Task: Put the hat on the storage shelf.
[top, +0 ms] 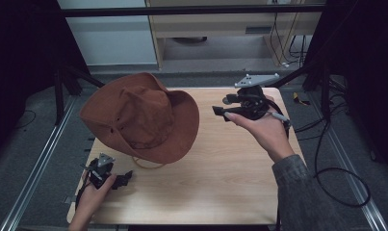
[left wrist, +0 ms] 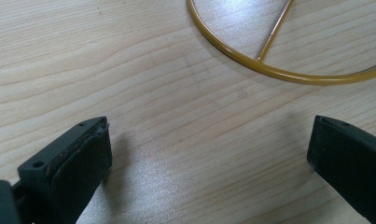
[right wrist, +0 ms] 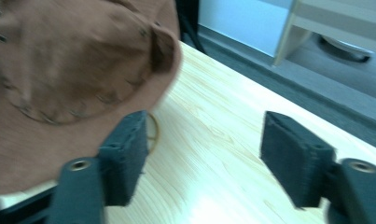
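Wooden table [top: 220, 163] is bearing a brown cowboy hat [top: 141, 115] at its left rear. Left gripper [top: 122, 179], jaws spread, is lying near the hat's yellow cord [left wrist: 269, 70]. Right gripper [top: 219, 112], jaws spread, is hovering beside the brim.

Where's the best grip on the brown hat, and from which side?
Probably the brim edge of the hat nearest the right gripper: it is thin, flat and lifted off the table, so open jaws can slide over it from the right. The crown looks too wide and soft to pinch.
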`<state>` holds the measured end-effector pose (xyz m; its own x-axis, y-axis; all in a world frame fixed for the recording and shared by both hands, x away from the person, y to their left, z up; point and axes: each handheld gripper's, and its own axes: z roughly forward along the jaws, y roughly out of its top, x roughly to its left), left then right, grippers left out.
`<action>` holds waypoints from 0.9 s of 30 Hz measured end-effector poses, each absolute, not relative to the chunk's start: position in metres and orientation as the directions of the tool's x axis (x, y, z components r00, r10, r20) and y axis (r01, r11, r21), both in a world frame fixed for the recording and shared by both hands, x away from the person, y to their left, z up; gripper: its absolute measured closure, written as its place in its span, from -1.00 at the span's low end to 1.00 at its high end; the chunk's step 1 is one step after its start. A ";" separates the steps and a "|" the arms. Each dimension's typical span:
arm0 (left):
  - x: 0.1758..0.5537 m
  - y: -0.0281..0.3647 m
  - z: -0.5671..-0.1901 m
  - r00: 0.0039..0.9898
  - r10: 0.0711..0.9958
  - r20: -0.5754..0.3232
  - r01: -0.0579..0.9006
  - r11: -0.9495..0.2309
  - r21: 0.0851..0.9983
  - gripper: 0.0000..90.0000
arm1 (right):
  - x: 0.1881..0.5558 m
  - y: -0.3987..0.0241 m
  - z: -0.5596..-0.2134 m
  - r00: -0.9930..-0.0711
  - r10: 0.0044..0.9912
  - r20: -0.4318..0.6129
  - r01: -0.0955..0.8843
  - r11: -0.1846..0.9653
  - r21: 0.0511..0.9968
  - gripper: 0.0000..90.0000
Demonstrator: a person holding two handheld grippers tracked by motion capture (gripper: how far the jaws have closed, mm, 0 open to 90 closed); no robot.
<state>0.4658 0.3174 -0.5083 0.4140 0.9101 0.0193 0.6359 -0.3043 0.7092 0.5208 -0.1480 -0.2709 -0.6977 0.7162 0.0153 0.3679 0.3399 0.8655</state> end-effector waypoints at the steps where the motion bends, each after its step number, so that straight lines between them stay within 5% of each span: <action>1: 0.466 0.317 -0.508 0.414 0.910 0.019 0.636 -0.304 0.709 -1.00 | 0.519 -0.152 -0.275 -0.690 0.723 0.012 0.370 0.339 0.865 -0.40; 9: 0.466 0.317 -0.508 0.414 0.910 0.019 0.636 -0.304 0.709 -1.00 | 0.506 -0.183 -0.319 -0.633 0.774 0.018 0.404 0.310 0.861 -0.67; 27: 0.466 0.317 -0.508 0.413 0.911 0.020 0.636 -0.304 0.709 -1.00 | 0.488 -0.200 -0.460 -0.569 0.822 0.014 0.567 0.380 0.731 -0.74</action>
<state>0.4659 0.3173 -0.5083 0.4128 0.9106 0.0198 0.6360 -0.3038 0.7093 0.4881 -0.1998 -0.4602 -0.5691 0.8221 0.0142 0.5671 0.3800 0.7308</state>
